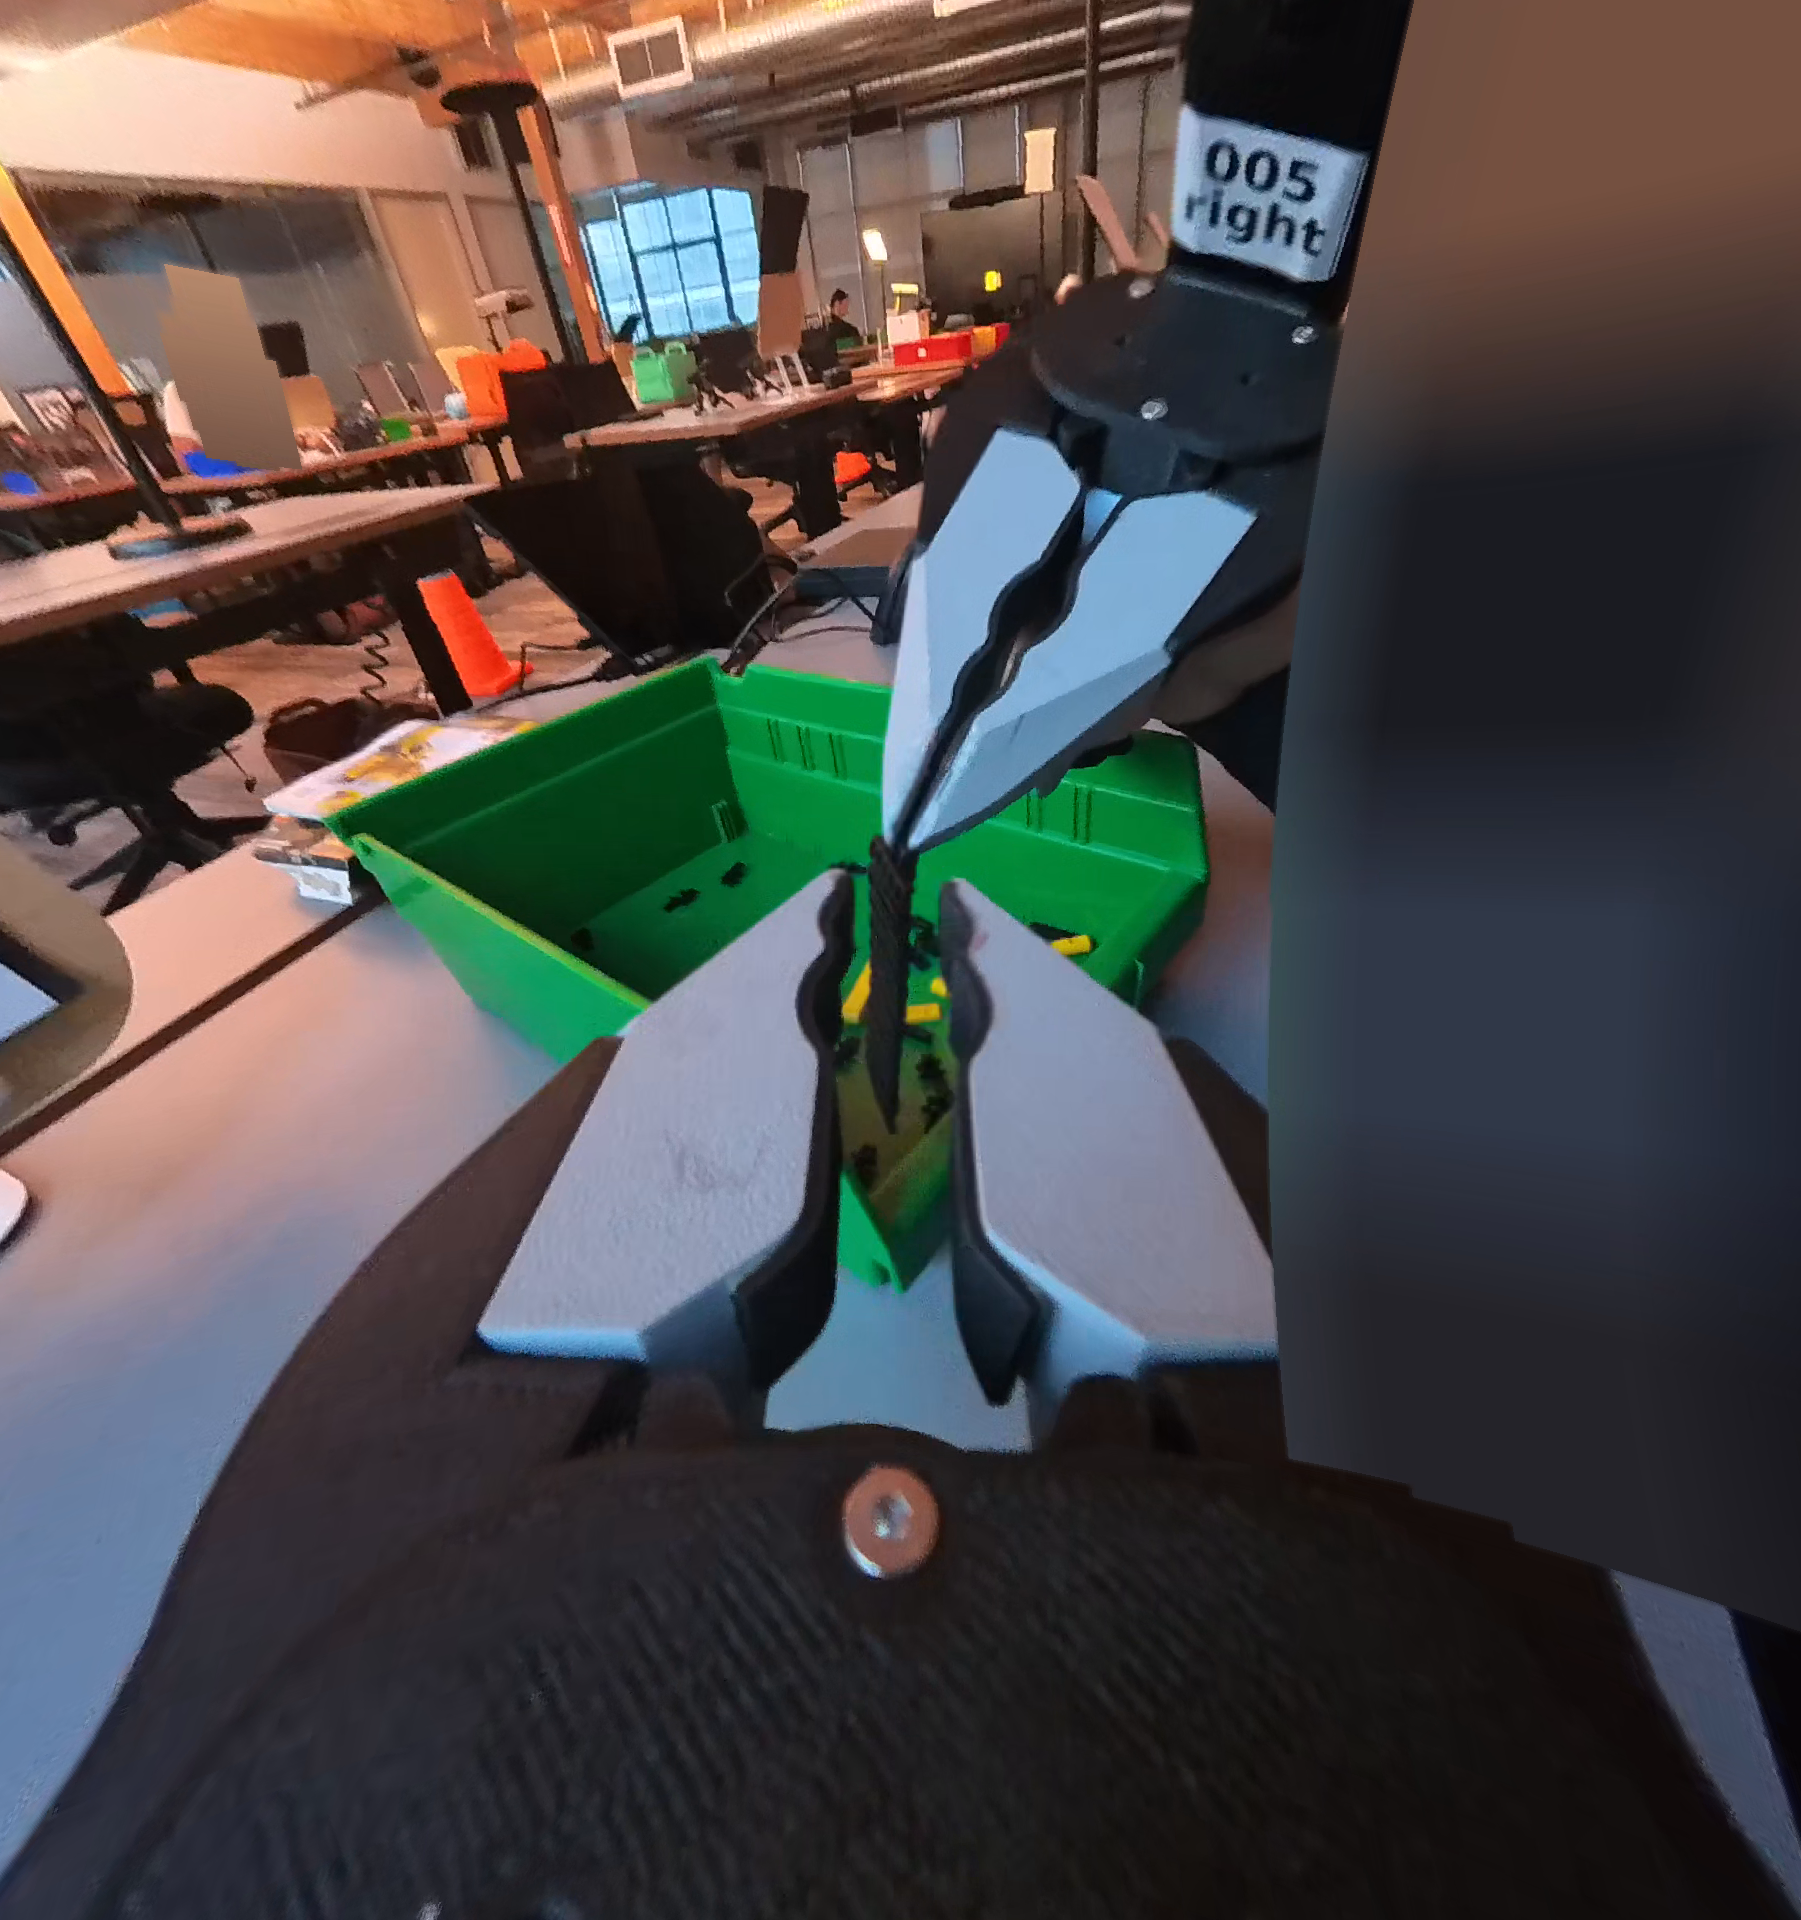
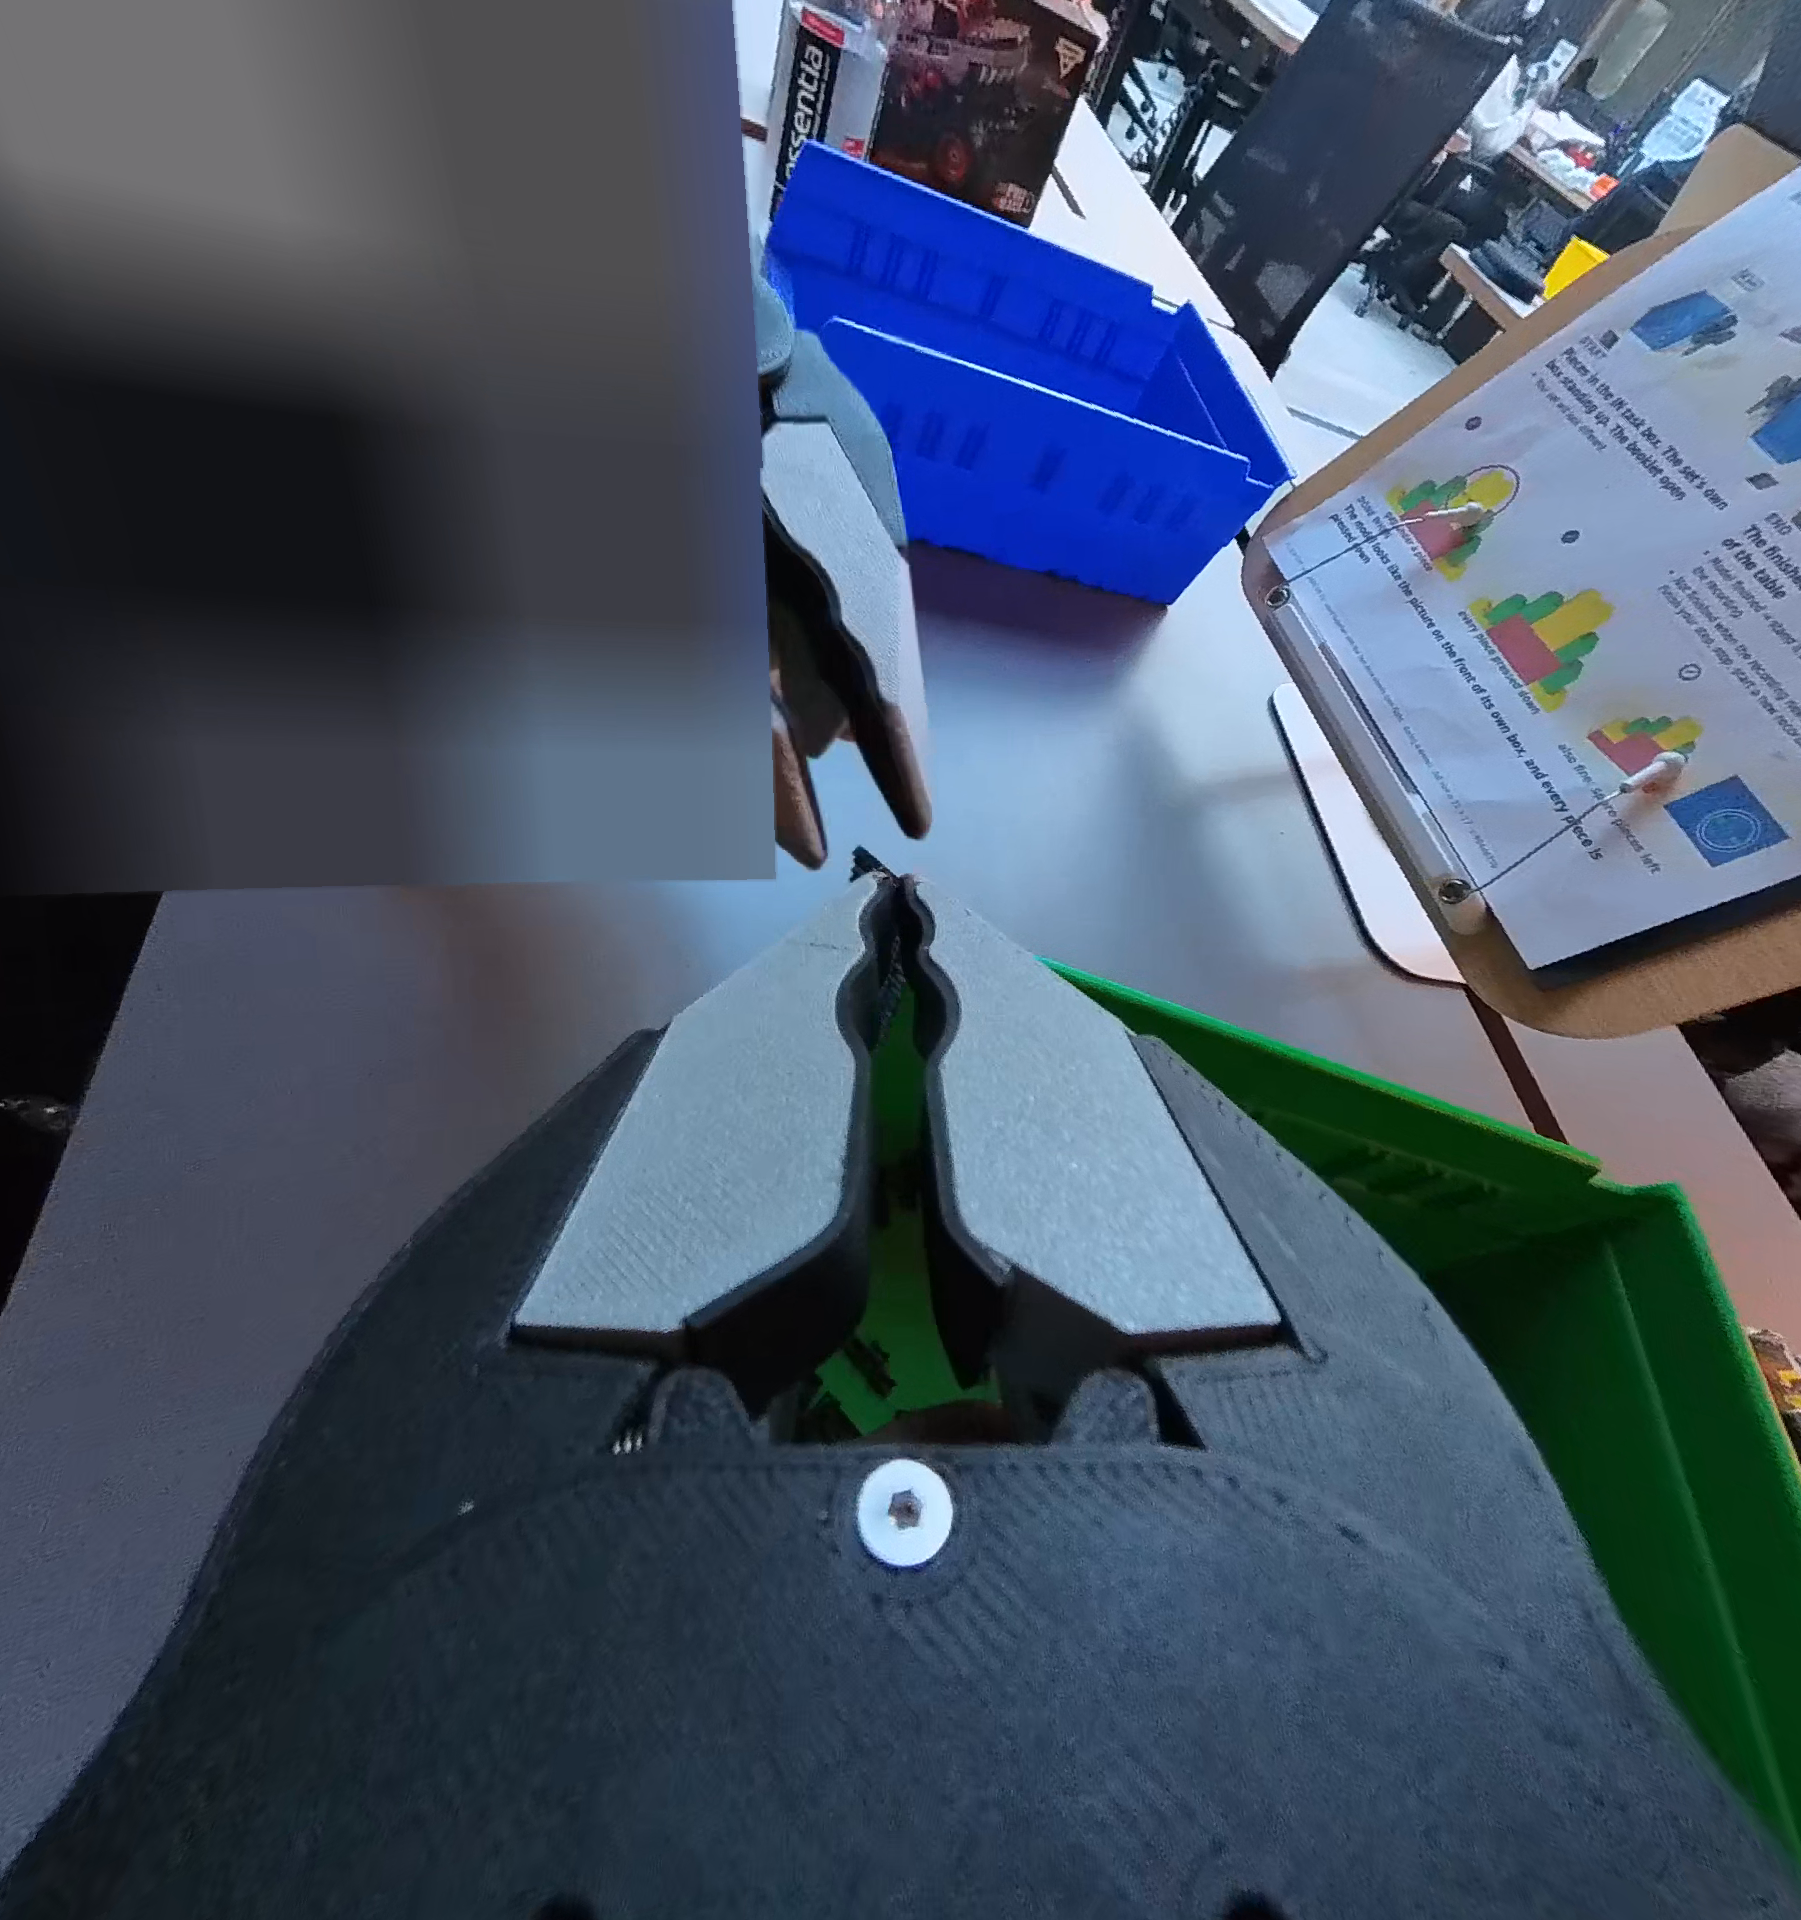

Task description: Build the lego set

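My right gripper [image 1: 901, 840] comes down from the upper right and is shut on the top end of a long black ribbed Lego piece [image 1: 885, 987]. The piece hangs down between the fingers of my left gripper [image 1: 896, 891], which is open with gaps on both sides of it. Below them stands a green bin [image 1: 563, 831] holding several small yellow and black pieces [image 1: 922, 1010]. In the right wrist view my right gripper [image 2: 891, 885] pinches the black piece [image 2: 880, 951] at its tips. The left gripper's fingers [image 2: 854, 582] point down just beyond, partly hidden by a blurred patch.
A blue bin [image 2: 1031, 416] stands on the grey table [image 2: 1083, 779] beyond the grippers, with a Lego box [image 2: 958, 94] behind it. An instruction board [image 2: 1602, 644] leans at the right. The green bin [image 2: 1550, 1351] lies under my right gripper. Booklets [image 1: 397, 769] lie behind the bin. My left and right fingertips are right by each other.
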The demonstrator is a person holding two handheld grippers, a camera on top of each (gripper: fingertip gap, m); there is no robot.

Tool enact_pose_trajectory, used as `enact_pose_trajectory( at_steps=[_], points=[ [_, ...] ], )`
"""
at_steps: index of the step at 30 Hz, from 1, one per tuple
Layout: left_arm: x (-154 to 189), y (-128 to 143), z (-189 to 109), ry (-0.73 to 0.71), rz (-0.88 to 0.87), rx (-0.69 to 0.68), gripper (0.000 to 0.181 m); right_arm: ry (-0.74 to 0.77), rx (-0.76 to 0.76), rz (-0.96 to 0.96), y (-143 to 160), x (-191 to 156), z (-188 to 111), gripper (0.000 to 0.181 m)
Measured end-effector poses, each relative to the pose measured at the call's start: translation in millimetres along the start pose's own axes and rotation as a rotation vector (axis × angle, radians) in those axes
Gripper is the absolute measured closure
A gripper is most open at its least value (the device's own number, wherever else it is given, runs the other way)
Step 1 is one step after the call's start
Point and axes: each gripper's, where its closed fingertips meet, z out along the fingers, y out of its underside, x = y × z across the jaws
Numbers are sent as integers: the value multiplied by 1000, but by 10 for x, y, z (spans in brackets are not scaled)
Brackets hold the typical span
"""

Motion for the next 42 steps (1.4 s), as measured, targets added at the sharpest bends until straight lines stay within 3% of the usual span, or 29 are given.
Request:
enact_pose_trajectory(
  at_steps=[5,9,14,18,23,24,30,36,42],
  points=[
    [-7,107,57,-10,21,-49,162,-7,16,2,-37,-19,-4,181],
    [29,99,71,-14,71,-39,179,-9,27,4,-63,-31,0,181],
    [-70,-7,-1,-72,100,5,180,-29,41,41,-55,-12,-19,181],
    [-44,-66,-39,-41,66,27,180,-17,-28,30,86,-6,105,181],
    [-145,89,-3,-126,131,-73,180,52,-114,-38,192,46,134,180],
    [-153,106,2,-131,125,-83,180,82,-116,-56,177,77,119,170],
    [-215,109,-9,-101,-45,-61,180,255,-109,-299,3,99,129,160],
    [-227,79,-26,-34,-205,-19,180,337,-119,-469,-48,72,158,173],
    [-215,86,-16,-22,-256,-19,180,386,-200,-568,22,62,260,162]
  ],
)
